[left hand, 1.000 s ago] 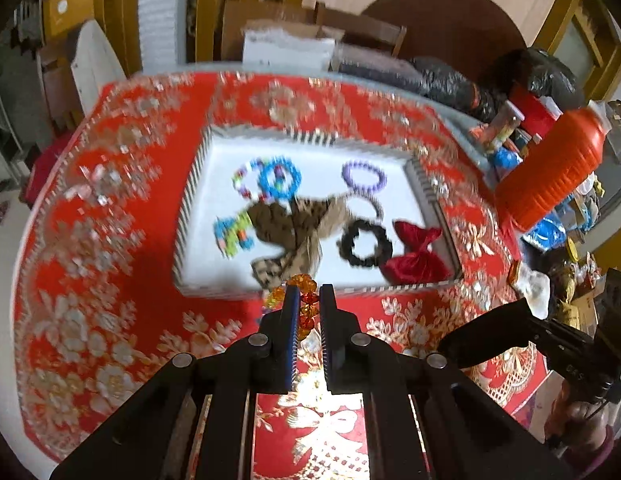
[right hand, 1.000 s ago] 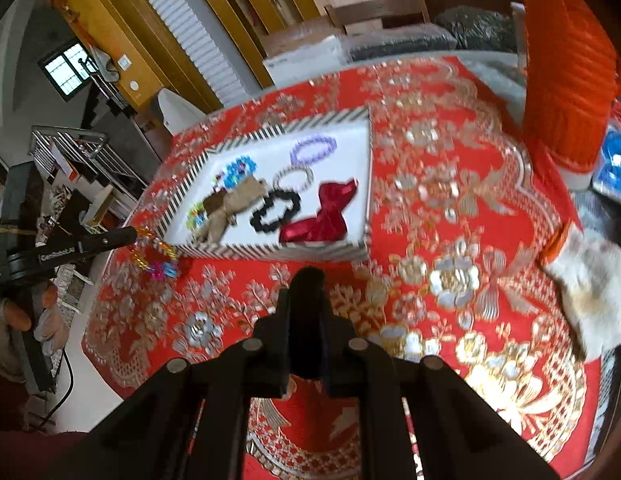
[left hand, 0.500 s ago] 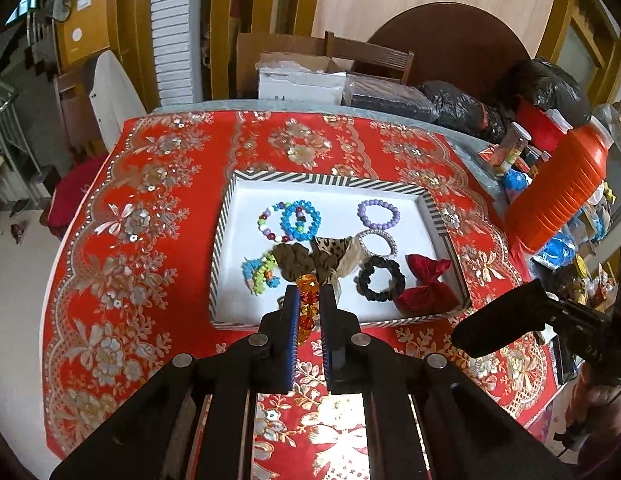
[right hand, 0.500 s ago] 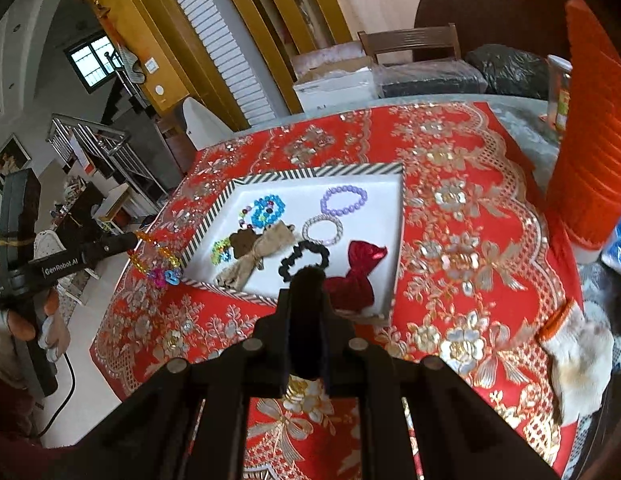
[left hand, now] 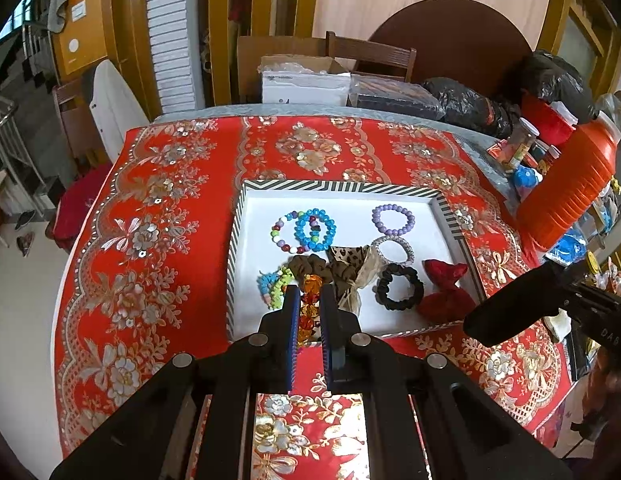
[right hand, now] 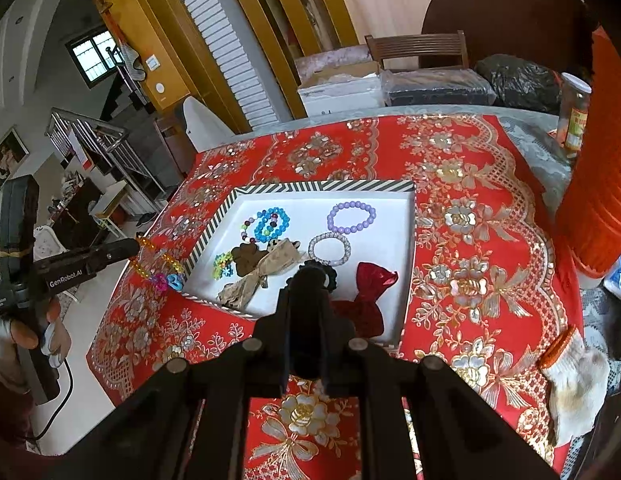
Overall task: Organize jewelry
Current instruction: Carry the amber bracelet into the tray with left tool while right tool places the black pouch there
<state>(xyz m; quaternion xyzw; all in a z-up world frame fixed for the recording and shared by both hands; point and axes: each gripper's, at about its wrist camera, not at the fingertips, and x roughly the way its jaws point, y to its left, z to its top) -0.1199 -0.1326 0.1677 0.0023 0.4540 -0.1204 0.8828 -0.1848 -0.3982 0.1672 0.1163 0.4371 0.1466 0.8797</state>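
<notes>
A white tray with a striped rim (left hand: 338,186) (right hand: 310,186) sits on the red tablecloth. In it lie a blue bead bracelet (left hand: 314,230), a purple bead bracelet (left hand: 392,219), a black scrunchie (left hand: 399,287), a red bow (left hand: 444,286) and a leopard bow (left hand: 348,266). My left gripper (left hand: 309,300) is shut on an orange and multicoloured bead bracelet (left hand: 309,300) that hangs above the tray's near left edge; it also shows in the right wrist view (right hand: 158,266). My right gripper (right hand: 308,276) is shut and empty above the tray's near edge.
An orange ribbed container (left hand: 566,192) and small bottles (left hand: 518,148) stand at the table's right. A white work glove (right hand: 574,384) lies at the near right. Boxes and black bags sit behind the table. The tablecloth's left edge drops to the floor.
Both grippers have risen and pulled back, so the tray looks smaller. The left gripper still holds the bead bracelet, now over the tray's near edge.
</notes>
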